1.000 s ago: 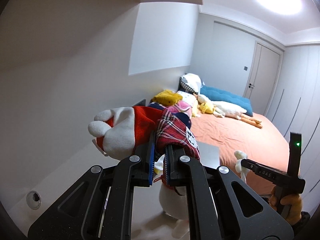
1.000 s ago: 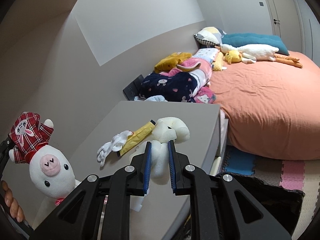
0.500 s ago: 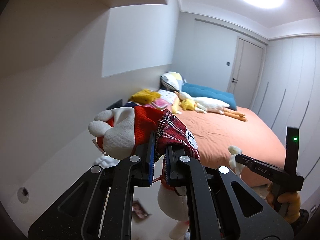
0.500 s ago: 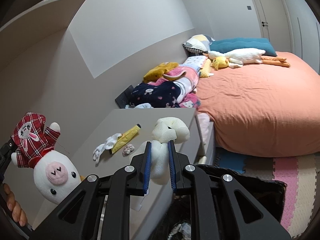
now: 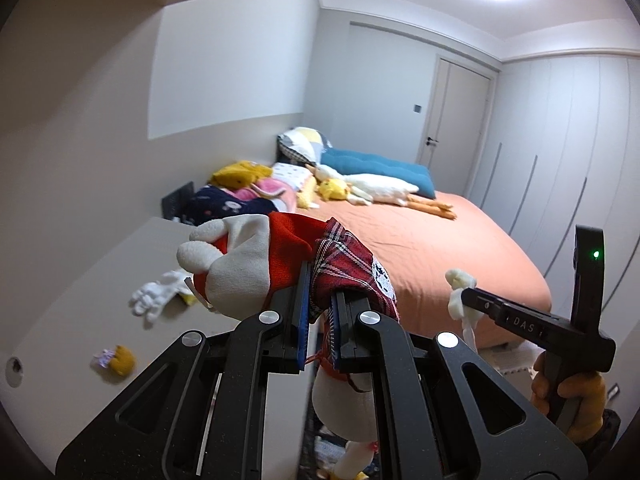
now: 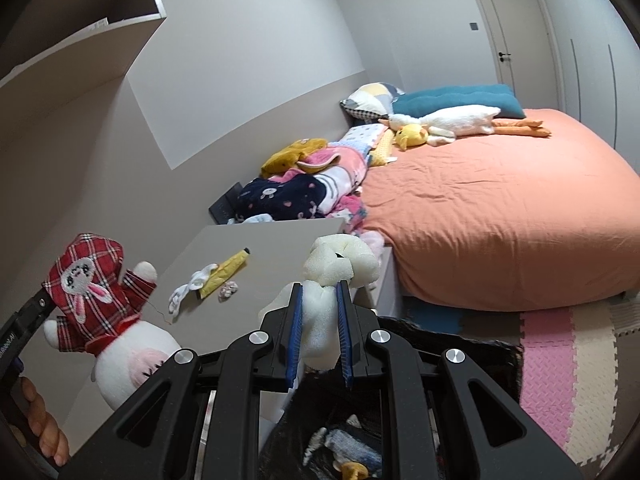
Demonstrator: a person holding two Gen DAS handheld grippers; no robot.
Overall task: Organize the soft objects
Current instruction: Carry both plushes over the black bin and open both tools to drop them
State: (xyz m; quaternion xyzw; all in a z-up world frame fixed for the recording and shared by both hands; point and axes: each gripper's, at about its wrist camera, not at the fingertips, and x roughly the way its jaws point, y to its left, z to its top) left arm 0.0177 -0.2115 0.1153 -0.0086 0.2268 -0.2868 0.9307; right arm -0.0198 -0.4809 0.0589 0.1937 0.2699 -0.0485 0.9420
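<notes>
- Two grippers each clamp a soft toy above the grey table [image 6: 280, 240].
- Left gripper [image 5: 320, 312] pinches the red plaid hood of a white pig plush [image 6: 128, 356], hanging beside the table's near edge.
- Right gripper [image 6: 319, 312] grips a cream foam-like toy [image 6: 340, 260] over a black bag [image 6: 460, 400] beside the table.
- "DAS" reads on the right gripper's arm in the left wrist view.
- White glove [image 6: 188, 288] and yellow banana toy [image 6: 228, 270] lie on the table.

The pig [image 6: 120, 356] is soft white plush — its hat [image 6: 86, 276] is red checked cloth. The foam toy [image 6: 340, 264] looks matt and spongy. The grippers' frames are matt black plastic with shiny metal bolts. At 3 o'clock, the bedspread [image 6: 500, 208] — wrinkled orange cloth.
</notes>
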